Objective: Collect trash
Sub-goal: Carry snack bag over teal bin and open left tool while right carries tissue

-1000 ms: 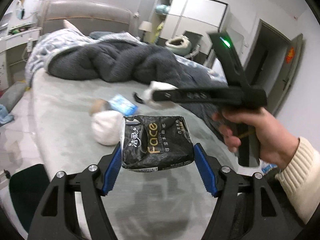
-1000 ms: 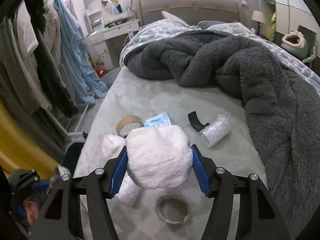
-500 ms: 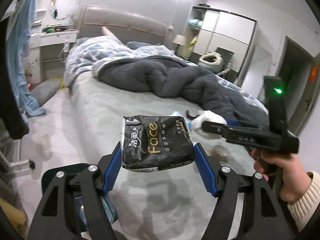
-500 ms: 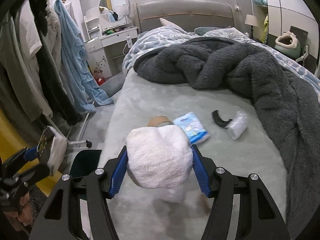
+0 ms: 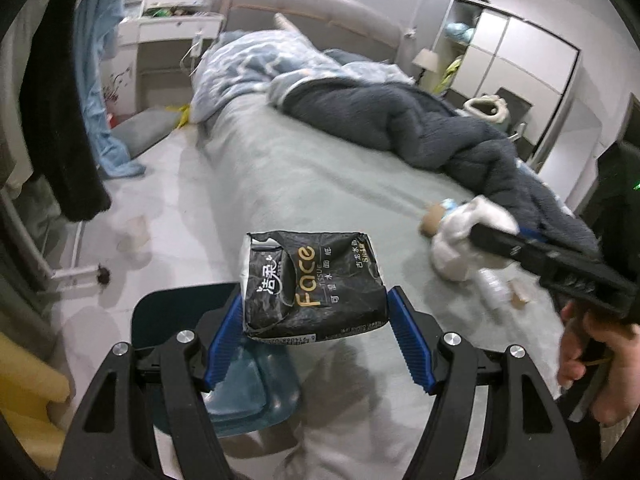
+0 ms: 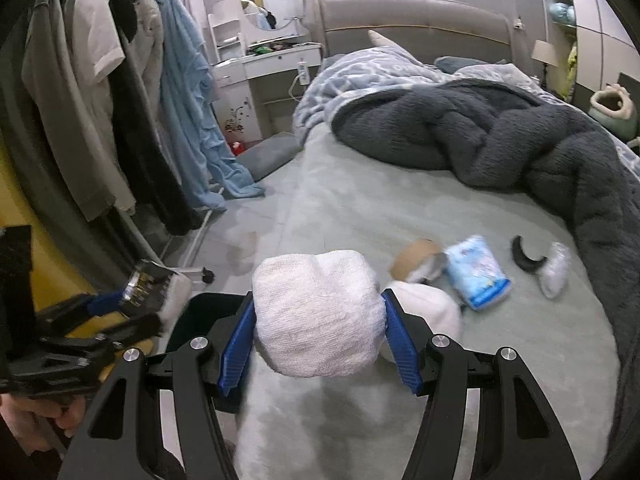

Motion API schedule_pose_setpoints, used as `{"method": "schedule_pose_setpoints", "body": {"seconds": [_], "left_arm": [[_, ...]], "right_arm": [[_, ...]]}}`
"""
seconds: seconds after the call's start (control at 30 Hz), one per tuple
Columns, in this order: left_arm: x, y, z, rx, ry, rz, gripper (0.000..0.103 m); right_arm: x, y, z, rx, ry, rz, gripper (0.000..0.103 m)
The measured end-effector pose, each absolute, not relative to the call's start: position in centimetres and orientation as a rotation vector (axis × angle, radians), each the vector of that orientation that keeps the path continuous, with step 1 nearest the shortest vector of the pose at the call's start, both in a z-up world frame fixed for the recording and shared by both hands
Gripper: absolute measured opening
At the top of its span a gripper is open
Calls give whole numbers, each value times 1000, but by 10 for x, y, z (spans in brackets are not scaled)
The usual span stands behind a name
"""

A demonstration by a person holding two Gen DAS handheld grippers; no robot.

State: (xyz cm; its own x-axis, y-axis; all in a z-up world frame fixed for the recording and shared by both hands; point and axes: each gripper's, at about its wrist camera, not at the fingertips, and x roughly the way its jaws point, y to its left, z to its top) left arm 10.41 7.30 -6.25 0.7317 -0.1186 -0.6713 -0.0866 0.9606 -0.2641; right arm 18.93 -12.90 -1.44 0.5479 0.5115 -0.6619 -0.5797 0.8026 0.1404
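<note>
Both claws have swung left toward the bed's edge since a second ago. The left claw (image 5: 316, 332) grips a black tissue pack (image 5: 314, 284) above the dark bin (image 5: 172, 312) beside the bed (image 5: 320, 184). The right claw (image 6: 318, 334) clamps a white wad (image 6: 316, 312) over the mattress edge; a blue packet (image 6: 476, 272) and cardboard roll (image 6: 416, 260) lie behind on the bed, open floor to the left.

Left wrist view: rides left hand-held gripper (image 5: 316, 336), looks forward along fingers, down over bed (image 5: 320, 184) edge toward headboard; bin (image 5: 168, 320) close below. Right wrist view: rides right hand-held gripper (image 6: 318, 344), same heading, bed (image 6: 380, 208) nearer. Shared: bed, grey blanket (image 5: 420, 128) (image 6: 500, 128), bin (image 6: 200, 312), clothes rack side.
</note>
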Motion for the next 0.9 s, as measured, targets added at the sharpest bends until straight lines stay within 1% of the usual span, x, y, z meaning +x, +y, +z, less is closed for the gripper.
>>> {"method": "schedule_pose_setpoints", "body": {"seconds": [0.5,0.7,0.9], "left_arm": [[113,142,-110,-447,922,75,73],[120,159,-127,-440,987,106,73],[121,183,-153,-478,1076,140,73]], "right_arm": [[187,-40,-26,-209,757,791,62],[186,-9,-29,-257,760,852,62],[190,21,-49,-279,829,903,62]]}}
